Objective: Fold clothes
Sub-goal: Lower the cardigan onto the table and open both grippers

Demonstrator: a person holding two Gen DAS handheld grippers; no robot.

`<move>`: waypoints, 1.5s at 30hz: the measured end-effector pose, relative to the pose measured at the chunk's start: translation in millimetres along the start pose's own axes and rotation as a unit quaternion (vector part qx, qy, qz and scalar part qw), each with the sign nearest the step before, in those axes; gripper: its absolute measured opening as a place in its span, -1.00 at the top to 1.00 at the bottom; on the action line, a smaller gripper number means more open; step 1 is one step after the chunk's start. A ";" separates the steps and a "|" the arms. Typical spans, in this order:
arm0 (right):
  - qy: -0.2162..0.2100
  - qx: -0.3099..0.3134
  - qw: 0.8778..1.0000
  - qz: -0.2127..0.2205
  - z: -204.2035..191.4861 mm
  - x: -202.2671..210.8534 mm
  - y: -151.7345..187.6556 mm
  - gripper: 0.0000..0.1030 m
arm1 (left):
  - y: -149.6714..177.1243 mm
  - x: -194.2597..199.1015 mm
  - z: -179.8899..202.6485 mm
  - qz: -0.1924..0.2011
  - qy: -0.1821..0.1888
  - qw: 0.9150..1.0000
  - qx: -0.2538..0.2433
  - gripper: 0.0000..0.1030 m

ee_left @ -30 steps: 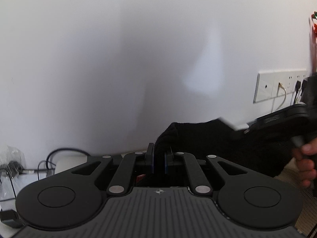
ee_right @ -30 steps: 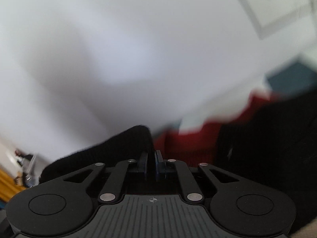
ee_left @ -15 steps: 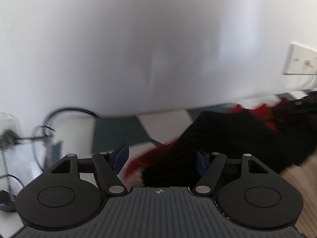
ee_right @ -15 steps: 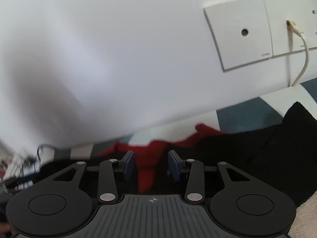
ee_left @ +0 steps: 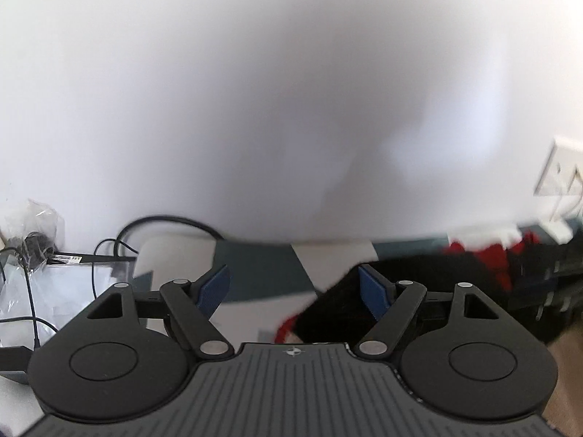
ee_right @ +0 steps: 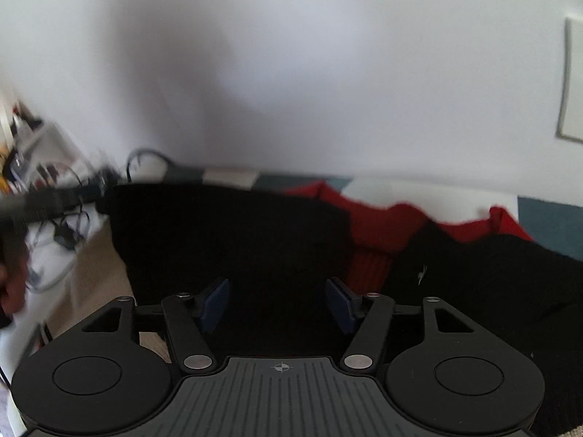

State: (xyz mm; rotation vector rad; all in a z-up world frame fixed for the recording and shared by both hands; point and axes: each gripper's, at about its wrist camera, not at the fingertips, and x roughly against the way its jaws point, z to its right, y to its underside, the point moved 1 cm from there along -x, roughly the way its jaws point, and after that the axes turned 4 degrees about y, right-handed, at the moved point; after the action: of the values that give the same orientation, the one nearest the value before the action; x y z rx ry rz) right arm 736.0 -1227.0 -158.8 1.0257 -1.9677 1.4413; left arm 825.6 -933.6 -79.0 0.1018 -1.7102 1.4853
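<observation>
A black garment with red parts (ee_right: 255, 240) lies folded over on the checked table cloth (ee_left: 255, 273); in the left wrist view its edge (ee_left: 455, 291) lies right of centre. My left gripper (ee_left: 297, 291) is open and empty, its right pad (ee_left: 371, 293) by the garment's left edge. My right gripper (ee_right: 277, 306) is open and empty, low over the black cloth. Red fabric (ee_right: 382, 225) shows behind the black layer.
A white wall stands close behind the table. Cables and plastic bags (ee_left: 36, 240) lie at the left. A wall socket plate (ee_right: 572, 83) is at the right. Beige cloth (ee_right: 102, 266) lies beside the garment. The other gripper and a hand (ee_right: 14, 240) blur at the far left.
Both grippers were shut on the black garment a second ago; both have opened and let it go. The garment now lies on the table. Both views have shifted left.
</observation>
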 end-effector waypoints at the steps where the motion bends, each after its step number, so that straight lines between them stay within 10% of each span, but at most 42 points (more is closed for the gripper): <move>1: 0.003 -0.002 1.000 -0.007 -0.1 -2.2 0.7 -0.21 | 3.1 -1.2 4.3 -0.007 0.011 1.000 -0.015 -0.55; 6: 0.019 0.028 0.999 -0.006 -12.6 7.7 3.5 -0.03 | 30.3 -10.3 29.6 -0.047 0.056 0.993 -0.091 -0.68; 9: 0.019 0.040 0.999 0.005 -17.0 12.4 6.9 0.35 | 32.2 -8.6 21.8 -0.028 0.049 0.997 -0.052 -0.69; 13: 0.021 0.013 0.999 0.024 -8.2 20.4 9.3 0.84 | 17.6 -12.2 -8.7 -0.005 -0.052 0.998 0.029 -0.71; 18: 0.005 -0.024 0.998 0.066 -0.1 30.8 4.7 0.83 | -1.2 -4.9 -20.5 0.020 -0.083 0.995 0.049 -0.71; 21: 0.013 -0.041 0.996 0.078 16.1 34.1 -10.2 0.01 | 3.0 0.3 -0.3 0.016 -0.036 0.999 0.024 -0.71; 30: 0.182 -0.001 0.983 0.015 33.3 -9.7 -23.6 -0.01 | 38.2 0.1 78.2 -0.024 0.070 0.994 -0.082 -0.82; 32: 0.205 0.029 0.978 0.024 26.9 -12.4 -20.1 0.30 | 41.8 -1.9 89.8 -0.030 0.079 0.992 -0.097 -0.82; 35: 0.190 0.004 0.981 0.041 36.7 -3.9 -19.3 0.88 | 44.6 -3.1 101.6 -0.033 0.095 0.991 -0.092 -0.82; 45: 0.052 -0.112 0.986 0.113 54.5 42.6 -37.5 0.88 | 53.8 -9.4 107.8 -0.045 0.109 0.990 -0.075 -0.82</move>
State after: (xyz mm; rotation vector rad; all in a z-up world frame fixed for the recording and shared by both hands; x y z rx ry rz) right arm 743.0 -1296.6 -122.7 0.6339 -2.1644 1.3187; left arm 744.4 -1013.3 -120.0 -0.0622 -1.6120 1.2492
